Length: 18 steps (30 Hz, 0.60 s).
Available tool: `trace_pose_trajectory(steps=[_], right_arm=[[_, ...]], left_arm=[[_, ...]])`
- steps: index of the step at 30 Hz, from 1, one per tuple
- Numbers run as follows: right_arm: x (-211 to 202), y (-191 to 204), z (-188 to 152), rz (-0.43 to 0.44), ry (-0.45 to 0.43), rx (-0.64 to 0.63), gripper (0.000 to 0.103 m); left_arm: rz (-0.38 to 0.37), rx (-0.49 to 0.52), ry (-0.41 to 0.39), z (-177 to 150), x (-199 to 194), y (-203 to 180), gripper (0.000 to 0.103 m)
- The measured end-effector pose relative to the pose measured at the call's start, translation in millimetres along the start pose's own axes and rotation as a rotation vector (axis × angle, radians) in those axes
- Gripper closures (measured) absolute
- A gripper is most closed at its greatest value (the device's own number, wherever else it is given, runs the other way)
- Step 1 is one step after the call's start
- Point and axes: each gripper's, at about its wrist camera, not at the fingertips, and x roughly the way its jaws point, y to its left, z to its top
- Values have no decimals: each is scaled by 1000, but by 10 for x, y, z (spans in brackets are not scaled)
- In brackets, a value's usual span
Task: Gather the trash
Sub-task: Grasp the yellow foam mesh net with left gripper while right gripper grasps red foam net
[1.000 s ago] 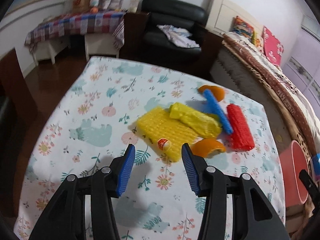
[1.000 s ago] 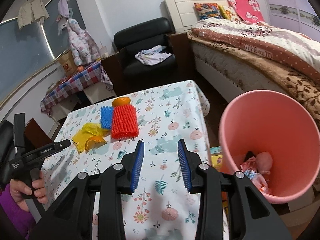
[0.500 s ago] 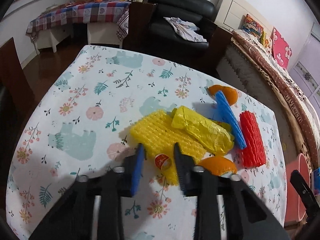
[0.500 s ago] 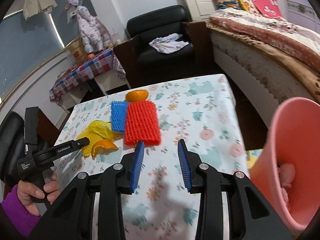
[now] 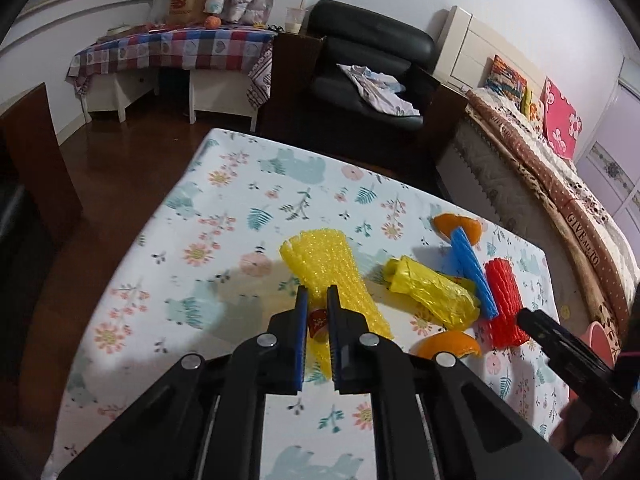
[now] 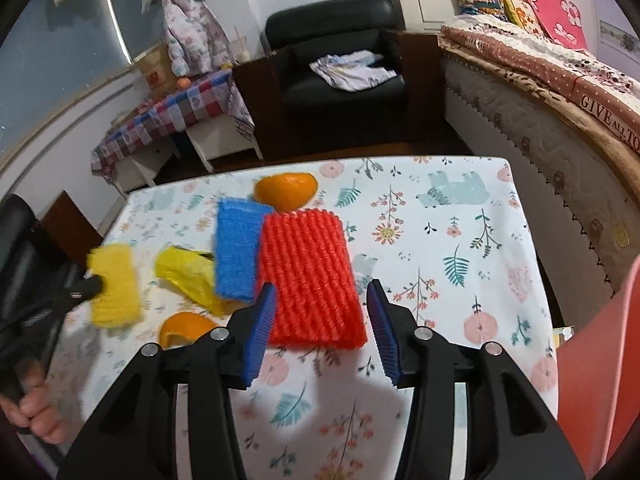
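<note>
My left gripper is shut on the near end of a yellow foam net with a red-and-white sticker, holding it just above the floral tablecloth. Beside it lie a crumpled yellow bag, a blue foam net, a red foam net and two orange peels. My right gripper hovers over the red net's near end with its jaws opening. The net lies between the fingertips, and the pads do not press on it.
A pink bin stands off the table's right edge, with a bed behind it. A black armchair and a side table with a checked cloth stand beyond the far edge. A person's hand holds the left gripper.
The left jaws closed on the yellow net and drew it away from the yellow bag. The right gripper swung from the pink bin to the red net and its jaws widened.
</note>
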Motion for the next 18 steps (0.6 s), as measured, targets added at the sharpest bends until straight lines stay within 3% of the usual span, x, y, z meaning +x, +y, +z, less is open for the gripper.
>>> trace_pose_trajectory(steps=[4, 5, 7, 9, 18], right_arm=[[61, -12, -32, 6, 20, 26, 57], [46, -7, -50, 8, 16, 28, 61], [12, 0, -83, 4, 12, 30, 82], [-38, -4, -102, 12, 2, 36, 87], [-524, 5, -185, 29, -77, 45, 91]], left_arm=[[-9, -12, -2, 0, -61, 68, 95], [-11, -12, -2, -6, -70, 72, 95], [-19, -13, -1, -22, -87, 69, 95], [-27, -10, -2, -42, -110, 56, 95], [-59, 22, -27, -116, -315, -64, 95]])
